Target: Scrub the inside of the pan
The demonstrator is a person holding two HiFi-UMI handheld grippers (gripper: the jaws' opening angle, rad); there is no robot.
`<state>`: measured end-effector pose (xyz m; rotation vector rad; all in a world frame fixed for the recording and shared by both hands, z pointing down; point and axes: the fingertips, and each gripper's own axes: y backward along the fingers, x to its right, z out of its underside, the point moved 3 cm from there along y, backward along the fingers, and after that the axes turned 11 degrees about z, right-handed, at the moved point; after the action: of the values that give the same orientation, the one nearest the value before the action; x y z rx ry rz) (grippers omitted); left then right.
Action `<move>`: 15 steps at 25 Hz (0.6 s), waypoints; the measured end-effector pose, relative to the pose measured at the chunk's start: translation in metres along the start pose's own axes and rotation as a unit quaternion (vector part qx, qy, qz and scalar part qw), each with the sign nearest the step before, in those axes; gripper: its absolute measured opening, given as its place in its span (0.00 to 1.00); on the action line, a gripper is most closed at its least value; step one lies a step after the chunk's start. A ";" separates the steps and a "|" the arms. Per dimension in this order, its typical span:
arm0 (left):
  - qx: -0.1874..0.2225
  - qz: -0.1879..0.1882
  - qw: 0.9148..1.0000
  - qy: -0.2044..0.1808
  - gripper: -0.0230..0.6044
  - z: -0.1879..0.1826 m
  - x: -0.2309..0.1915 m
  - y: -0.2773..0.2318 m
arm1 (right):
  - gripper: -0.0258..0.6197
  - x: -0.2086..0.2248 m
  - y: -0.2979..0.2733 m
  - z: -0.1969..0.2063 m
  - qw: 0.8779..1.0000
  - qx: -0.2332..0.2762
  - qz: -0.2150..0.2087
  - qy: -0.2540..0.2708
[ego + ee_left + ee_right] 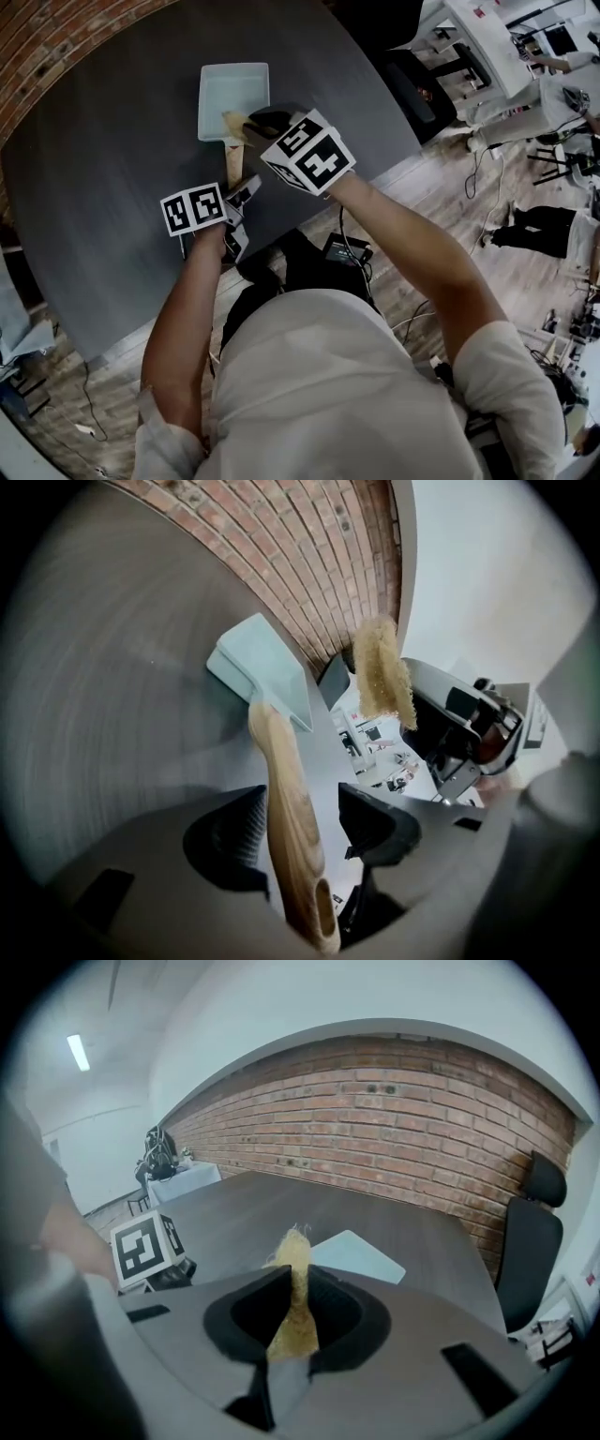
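A pale blue square pan (232, 98) lies flat on the dark table (103, 159), its wooden handle (233, 164) pointing toward me. In the left gripper view the handle (291, 808) runs between the jaws of my left gripper (302, 822). The jaws stand open, with a gap showing on the right side of the wood. My right gripper (255, 120) hovers over the pan's near edge, shut on a tan fibrous scrubber (295, 1279). The scrubber (382, 672) hangs just above the pan (267, 667).
A black office chair (412, 84) stands at the table's far right corner, and a brick wall (37, 37) runs behind the table. The table's near edge lies just below my grippers. Desks and cables clutter the wooden floor to the right.
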<state>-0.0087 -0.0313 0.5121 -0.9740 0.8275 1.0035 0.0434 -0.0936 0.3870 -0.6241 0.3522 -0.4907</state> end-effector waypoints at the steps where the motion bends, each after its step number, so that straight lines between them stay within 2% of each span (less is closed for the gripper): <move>1: -0.008 0.006 1.000 -0.010 0.42 0.003 0.002 0.002 | 0.13 0.006 0.004 0.003 1.000 0.001 0.005 -0.010; 3: -0.013 0.012 0.999 -0.031 0.46 0.009 0.004 0.009 | 0.14 0.017 0.012 0.009 1.000 0.005 0.012 -0.025; 8: 0.007 0.020 0.998 -0.060 0.47 0.023 0.010 0.037 | 0.14 0.032 0.032 0.018 0.997 0.019 0.016 -0.067; 15: 0.075 0.021 0.994 -0.073 0.47 0.033 0.032 0.092 | 0.14 0.033 0.074 0.035 0.994 0.038 0.002 -0.104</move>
<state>-0.0811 0.0287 0.4700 -0.7496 0.7914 1.0205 0.1107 -0.0428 0.3611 -0.5950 0.1372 -0.4278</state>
